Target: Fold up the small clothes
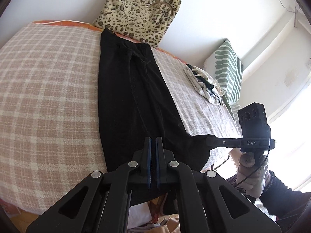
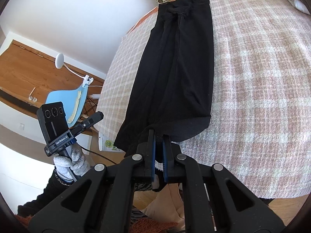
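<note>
Two grips are noted on one black garment (image 1: 134,101) laid lengthwise on the plaid bed (image 1: 48,89). From the left wrist, the left gripper (image 1: 153,141) is seen pinched on the near hem; thin cloth may slip out. From the right wrist, the right gripper (image 2: 158,136) is clamped on the hem's other corner; uneven lifting would skew the fold.

Plaid blanket (image 1: 48,89) bare left of the black garment (image 1: 124,101). Far edge blocked by leopard bag (image 1: 140,11). Right: clothes pile (image 1: 204,85), striped cushion (image 1: 229,69).
</note>
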The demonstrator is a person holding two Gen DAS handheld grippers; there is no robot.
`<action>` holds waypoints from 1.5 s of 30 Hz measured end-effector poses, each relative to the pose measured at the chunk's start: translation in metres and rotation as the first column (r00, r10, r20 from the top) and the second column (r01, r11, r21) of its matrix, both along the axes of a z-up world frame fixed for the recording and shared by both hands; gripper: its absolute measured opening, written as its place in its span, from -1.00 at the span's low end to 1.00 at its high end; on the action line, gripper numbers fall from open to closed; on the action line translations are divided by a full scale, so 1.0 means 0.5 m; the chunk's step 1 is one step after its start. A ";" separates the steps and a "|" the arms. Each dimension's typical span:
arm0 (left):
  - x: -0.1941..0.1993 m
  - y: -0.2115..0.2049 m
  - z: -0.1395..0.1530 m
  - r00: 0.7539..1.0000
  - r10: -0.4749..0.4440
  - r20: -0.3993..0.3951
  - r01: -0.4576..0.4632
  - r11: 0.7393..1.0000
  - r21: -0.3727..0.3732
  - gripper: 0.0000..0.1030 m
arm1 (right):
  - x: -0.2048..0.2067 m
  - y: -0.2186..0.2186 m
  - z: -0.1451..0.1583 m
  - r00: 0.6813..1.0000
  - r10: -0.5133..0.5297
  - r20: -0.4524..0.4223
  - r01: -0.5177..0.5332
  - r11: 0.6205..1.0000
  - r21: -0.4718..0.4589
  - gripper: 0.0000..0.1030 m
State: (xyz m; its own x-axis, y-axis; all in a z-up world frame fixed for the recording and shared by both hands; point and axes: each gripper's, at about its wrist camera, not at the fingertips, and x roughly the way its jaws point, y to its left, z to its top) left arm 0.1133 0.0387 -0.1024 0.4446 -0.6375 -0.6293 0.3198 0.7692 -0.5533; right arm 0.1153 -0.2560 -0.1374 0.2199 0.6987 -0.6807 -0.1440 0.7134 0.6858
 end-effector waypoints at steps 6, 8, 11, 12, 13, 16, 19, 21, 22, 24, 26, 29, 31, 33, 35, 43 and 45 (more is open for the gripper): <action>-0.005 0.010 -0.025 0.997 -0.003 -0.083 0.008 0.998 0.063 -0.91 | 0.001 0.013 0.001 0.999 0.033 0.007 -0.033 0.999 -0.013 -0.86; -0.015 0.024 -0.042 0.991 0.018 -0.135 -0.007 0.997 0.081 -0.59 | -0.013 0.004 0.002 0.999 0.045 0.008 -0.045 0.999 -0.019 -0.86; -0.040 0.043 -0.066 0.982 0.035 -0.184 -0.022 0.997 0.071 -0.42 | -0.022 -0.002 -0.007 0.999 0.048 -0.007 -0.048 0.999 -0.018 -0.86; -0.048 0.043 -0.076 0.977 0.039 -0.211 -0.023 0.997 0.079 -0.35 | -0.029 -0.003 -0.010 0.999 0.049 -0.010 -0.049 0.999 -0.023 -0.86; -0.054 0.042 -0.087 0.970 0.045 -0.239 -0.025 0.996 0.086 -0.21 | -0.034 -0.005 -0.014 0.999 0.049 -0.016 -0.049 0.998 -0.027 -0.86; -0.068 0.028 -0.113 0.960 0.027 -0.279 -0.005 0.997 0.079 -0.20 | -0.048 -0.009 -0.025 0.998 0.048 -0.036 -0.050 0.998 -0.039 -0.86; -0.075 0.014 -0.127 0.961 0.019 -0.277 0.002 0.997 0.076 -0.32 | -0.056 -0.012 -0.034 0.997 0.047 -0.053 -0.050 0.997 -0.051 -0.86; -0.078 0.008 -0.134 0.961 0.007 -0.278 0.011 0.998 0.062 -0.83 | -0.060 -0.012 -0.042 0.996 0.053 -0.069 -0.057 0.997 -0.057 -0.86; -0.078 0.006 -0.135 0.962 0.005 -0.274 0.012 0.998 0.061 -0.96 | -0.062 -0.010 -0.047 0.995 0.060 -0.077 -0.065 0.996 -0.063 -0.86; -0.077 0.007 -0.128 0.967 0.008 -0.255 0.002 0.999 0.041 -0.96 | -0.067 -0.008 -0.055 0.994 0.069 -0.089 -0.076 0.994 -0.078 -0.86; -0.075 0.009 -0.117 0.972 0.011 -0.235 -0.003 1.000 0.031 -0.96 | -0.066 -0.010 -0.055 0.993 0.070 -0.093 -0.077 0.994 -0.074 -0.86; -0.066 0.015 -0.101 0.976 0.015 -0.217 -0.013 1.000 0.012 -0.96 | -0.057 -0.020 -0.047 0.995 0.057 -0.086 -0.062 0.997 -0.050 -0.86; -0.054 0.014 -0.090 0.979 0.020 -0.203 -0.020 1.000 0.002 -0.96 | -0.047 -0.027 -0.037 0.996 0.050 -0.077 -0.052 0.998 -0.035 -0.86; -0.039 0.014 -0.081 0.981 0.023 -0.192 -0.027 0.999 -0.017 -0.96 | -0.036 -0.030 -0.024 0.997 0.044 -0.057 -0.045 0.999 -0.027 -0.86; -0.023 0.012 -0.069 0.985 0.030 -0.168 -0.035 0.999 -0.025 -0.96 | -0.024 -0.035 -0.013 0.999 0.036 -0.040 -0.036 0.999 -0.011 -0.86; 0.049 -0.019 -0.044 0.995 0.025 -0.098 -0.029 0.999 -0.035 -0.96 | 0.038 -0.043 0.016 1.000 0.001 0.010 -0.001 1.000 0.001 -0.86; 0.071 -0.024 -0.045 0.995 0.033 -0.095 -0.037 0.998 -0.045 -0.96 | 0.058 -0.043 0.020 1.000 -0.005 0.016 0.005 1.000 -0.001 -0.86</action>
State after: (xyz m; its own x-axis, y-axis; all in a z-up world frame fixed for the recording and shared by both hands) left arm 0.1489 0.0268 -0.1250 0.4072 -0.6521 -0.6395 0.2382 0.7518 -0.6149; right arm 0.1441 -0.2774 -0.1273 0.2344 0.6967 -0.6780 -0.1512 0.7151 0.6825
